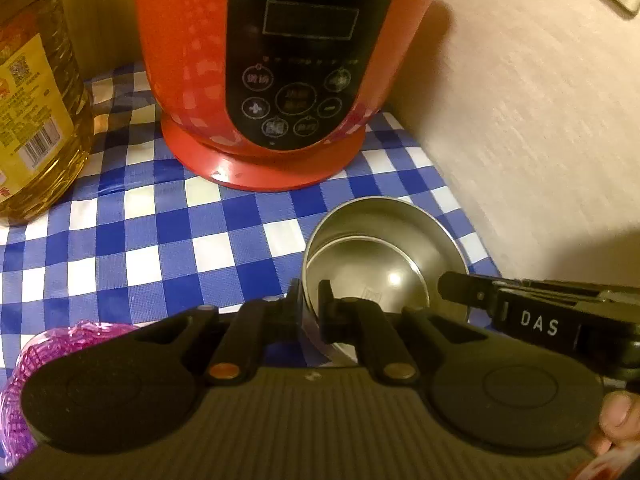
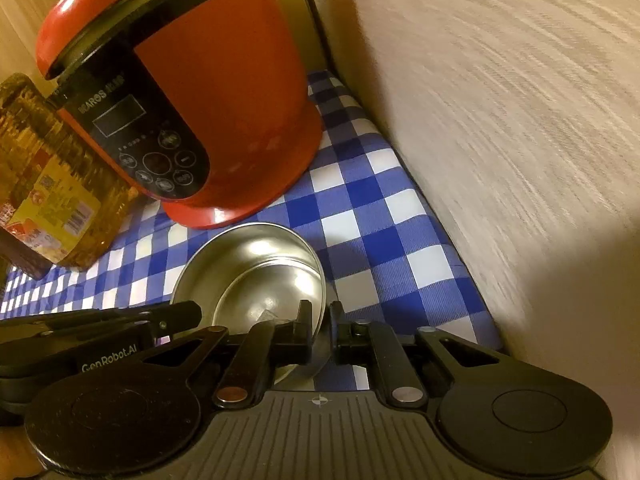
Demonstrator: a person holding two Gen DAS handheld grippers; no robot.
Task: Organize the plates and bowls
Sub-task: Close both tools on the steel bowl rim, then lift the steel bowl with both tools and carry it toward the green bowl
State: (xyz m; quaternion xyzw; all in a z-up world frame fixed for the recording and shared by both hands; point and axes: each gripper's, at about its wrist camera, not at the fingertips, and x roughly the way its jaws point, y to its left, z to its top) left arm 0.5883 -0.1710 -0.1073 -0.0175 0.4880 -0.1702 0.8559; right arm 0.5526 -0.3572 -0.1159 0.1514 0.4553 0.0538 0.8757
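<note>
Two nested steel bowls (image 1: 380, 248) sit on the blue-and-white checked cloth (image 1: 160, 240) in front of a red cooker. My left gripper (image 1: 314, 300) is shut on the left rim of the bowls. My right gripper (image 2: 320, 320) is shut on their right rim; the bowls (image 2: 260, 268) fill the middle of the right wrist view. The right gripper's finger (image 1: 460, 286) shows at the bowls' right edge in the left wrist view. The left gripper's finger (image 2: 176, 314) shows at their left edge in the right wrist view.
A red BEAROS electric cooker (image 1: 280, 80) stands just behind the bowls. A large oil bottle (image 1: 36, 112) stands at the left. A pale wall (image 1: 540, 140) runs close along the right. A purple plastic mesh item (image 1: 24, 380) lies at the near left.
</note>
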